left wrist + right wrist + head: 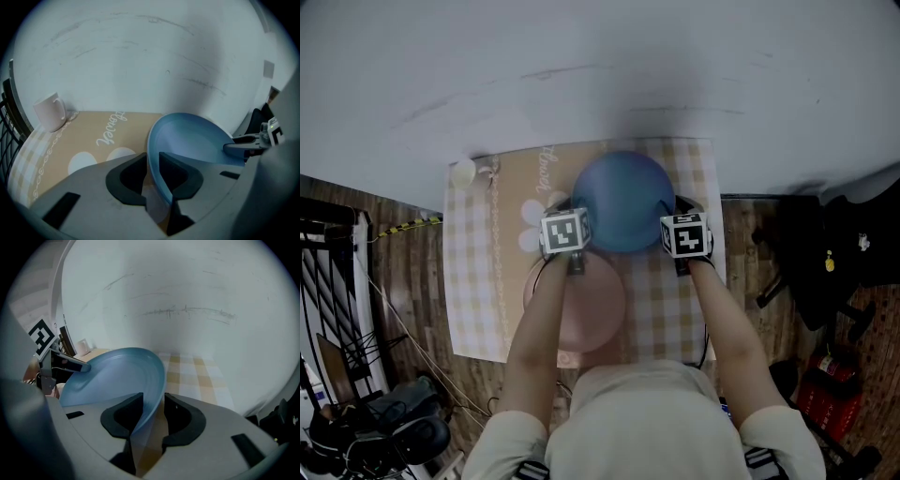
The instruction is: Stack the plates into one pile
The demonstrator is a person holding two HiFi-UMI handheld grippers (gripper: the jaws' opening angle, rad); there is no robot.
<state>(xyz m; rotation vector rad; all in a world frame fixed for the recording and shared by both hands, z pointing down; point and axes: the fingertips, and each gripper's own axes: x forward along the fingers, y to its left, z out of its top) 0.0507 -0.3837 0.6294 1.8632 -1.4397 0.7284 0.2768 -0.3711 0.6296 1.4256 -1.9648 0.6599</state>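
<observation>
Closest in, the left gripper [151,161] had its dark, rubbery pads [126,178] pinched on the near-left rim of the blue plate [187,140]. The right gripper [153,401] straddled the opposite rim with its jaws parted, and a sliver of checked cloth [192,376] still showed beside the outer pad. That plate sat on the far half of the cloth, just beyond the pink plate [591,309] it should end up on. I judged it stiff and fairly light, smooth enough to slide in the pads, and likely to chip if it were dropped. Its thin upturned edge looked the only real purchase, so taking it at two opposite points seemed right. It was round and shallow, with a faint ring inside. A pale mug [50,111] stood well apart at the cloth's corner.
</observation>
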